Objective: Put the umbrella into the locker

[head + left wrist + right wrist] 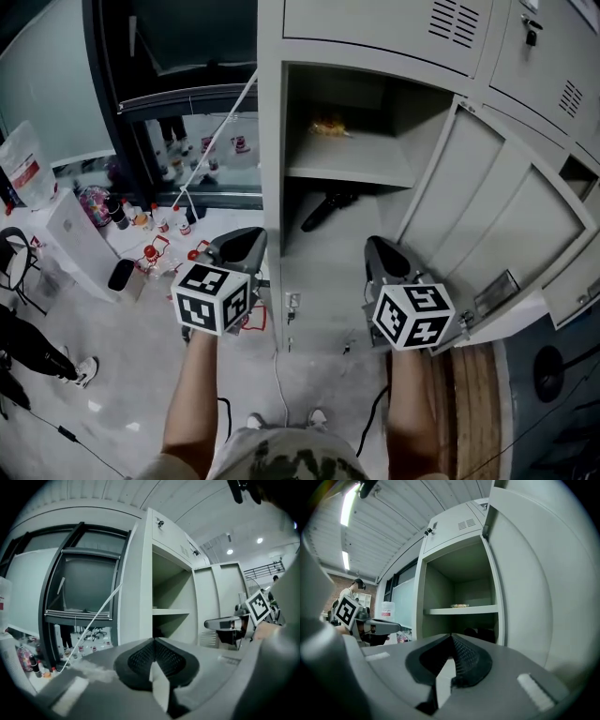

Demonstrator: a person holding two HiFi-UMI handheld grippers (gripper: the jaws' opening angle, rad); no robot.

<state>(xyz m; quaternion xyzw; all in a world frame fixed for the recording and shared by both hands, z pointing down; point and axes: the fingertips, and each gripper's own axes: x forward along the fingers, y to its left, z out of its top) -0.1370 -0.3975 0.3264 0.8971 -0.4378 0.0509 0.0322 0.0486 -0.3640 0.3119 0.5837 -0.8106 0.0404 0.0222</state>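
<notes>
The grey locker stands open, its door swung out to the right. A black folded umbrella lies in the compartment under the shelf; in the right gripper view the umbrella shows as a dark shape below the shelf. My left gripper hangs just left of the opening, jaws shut and empty. In front of the lower compartment, short of the umbrella, my right gripper is also shut with nothing in it.
A small yellow packet lies on the upper shelf. Bottles and a white bag crowd the floor at the left below a window. A white cable runs across the floor by my feet. Someone's legs show at far left.
</notes>
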